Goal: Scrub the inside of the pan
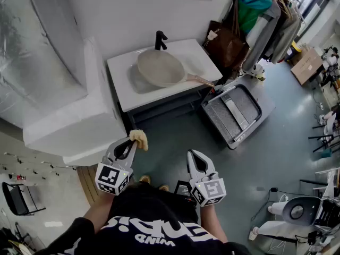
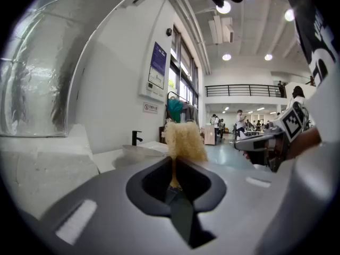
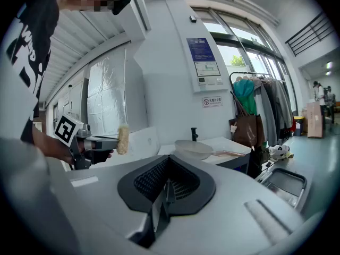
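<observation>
A beige pan with a wooden handle rests in the basin of a white sink counter some way ahead of me; it also shows small in the right gripper view as the pan. My left gripper is shut on a tan fibrous scrubber, which sticks up past the jaws as the scrubber. My right gripper is shut with nothing in it. Both grippers hang close to my body, well short of the sink.
A black tap stands behind the basin. A grey flat trolley lies on the floor right of the sink. A white foam block and a silver duct stand at the left. Clothes and bags hang on a rack.
</observation>
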`<action>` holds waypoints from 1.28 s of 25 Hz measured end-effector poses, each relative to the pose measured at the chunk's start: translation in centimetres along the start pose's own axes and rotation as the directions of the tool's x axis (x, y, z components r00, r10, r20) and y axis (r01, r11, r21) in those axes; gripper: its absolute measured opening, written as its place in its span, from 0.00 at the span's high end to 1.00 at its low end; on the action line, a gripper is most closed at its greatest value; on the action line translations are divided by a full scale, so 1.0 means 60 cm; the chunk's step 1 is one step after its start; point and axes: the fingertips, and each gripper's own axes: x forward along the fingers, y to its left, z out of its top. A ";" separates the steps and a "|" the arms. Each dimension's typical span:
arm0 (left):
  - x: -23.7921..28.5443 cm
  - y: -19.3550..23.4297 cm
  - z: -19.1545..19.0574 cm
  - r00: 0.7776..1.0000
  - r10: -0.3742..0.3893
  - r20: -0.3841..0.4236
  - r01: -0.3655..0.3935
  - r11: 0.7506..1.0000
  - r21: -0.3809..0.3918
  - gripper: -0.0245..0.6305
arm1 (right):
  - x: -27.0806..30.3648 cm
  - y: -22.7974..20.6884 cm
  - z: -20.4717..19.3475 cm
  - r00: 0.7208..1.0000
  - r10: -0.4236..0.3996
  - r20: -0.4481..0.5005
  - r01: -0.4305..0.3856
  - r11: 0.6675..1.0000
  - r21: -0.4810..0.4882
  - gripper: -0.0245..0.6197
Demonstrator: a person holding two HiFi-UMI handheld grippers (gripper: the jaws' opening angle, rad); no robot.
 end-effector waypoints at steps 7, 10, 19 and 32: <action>0.008 0.011 -0.009 1.000 -0.017 -0.022 0.017 1.000 -0.003 0.93 | 0.013 0.006 -0.011 1.000 0.017 -0.007 -0.017 1.000 0.008 0.95; 0.012 0.021 -0.009 1.000 -0.023 -0.021 0.023 1.000 -0.003 0.93 | 0.021 0.011 -0.008 0.999 0.032 -0.003 -0.032 0.999 0.019 0.95; 0.039 0.051 0.000 0.996 -0.091 0.006 0.091 0.996 0.019 0.93 | 0.048 0.013 0.000 0.999 -0.035 0.004 0.035 0.999 -0.008 0.95; 0.113 0.096 0.014 0.995 -0.093 0.017 0.093 0.996 0.014 0.93 | 0.111 -0.033 0.012 0.998 -0.057 0.019 0.057 0.998 -0.014 0.95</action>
